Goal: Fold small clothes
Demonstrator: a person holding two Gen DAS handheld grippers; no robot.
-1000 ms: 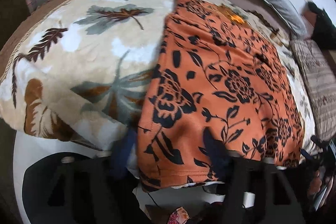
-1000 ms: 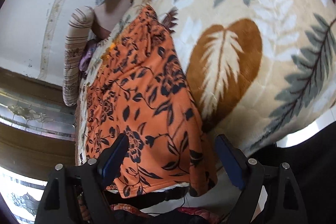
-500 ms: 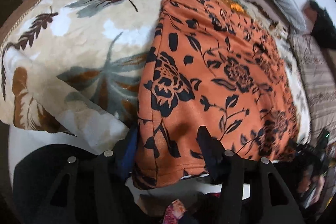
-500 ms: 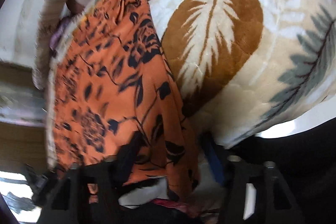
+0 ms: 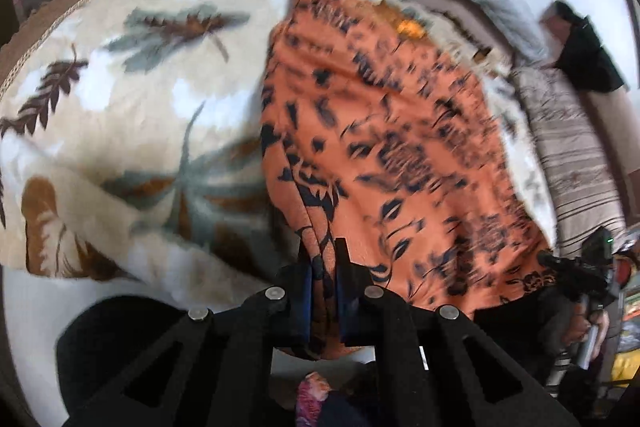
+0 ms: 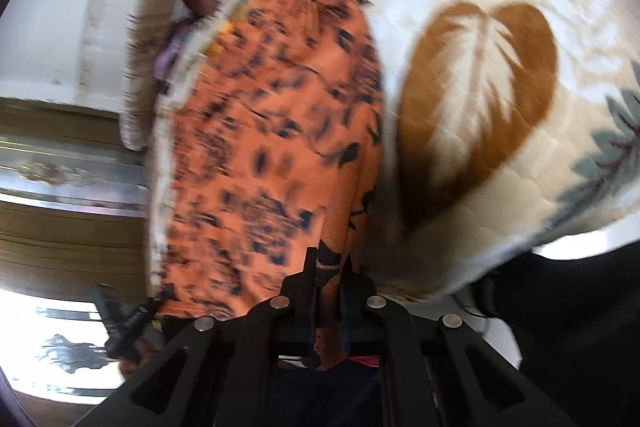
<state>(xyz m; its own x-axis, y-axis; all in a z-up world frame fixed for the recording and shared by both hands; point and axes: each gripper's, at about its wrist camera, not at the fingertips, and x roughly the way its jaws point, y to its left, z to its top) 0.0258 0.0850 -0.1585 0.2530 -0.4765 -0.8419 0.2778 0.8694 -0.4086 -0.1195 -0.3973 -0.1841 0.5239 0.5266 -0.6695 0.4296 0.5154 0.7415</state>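
orange floral garment (image 5: pixel 400 147) on leaf-print blanket (image 5: pixel 140 107); left gripper (image 5: pixel 323 267) and right gripper (image 6: pixel 329 267) jaws pinch its near corners.

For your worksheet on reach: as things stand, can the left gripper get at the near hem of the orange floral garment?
Yes, it seems so: the left gripper is shut on the orange floral garment at its near edge, nothing between them.

The right hand-held gripper (image 6: pixel 325 267) pinches the orange floral garment's (image 6: pixel 272 147) near corner.
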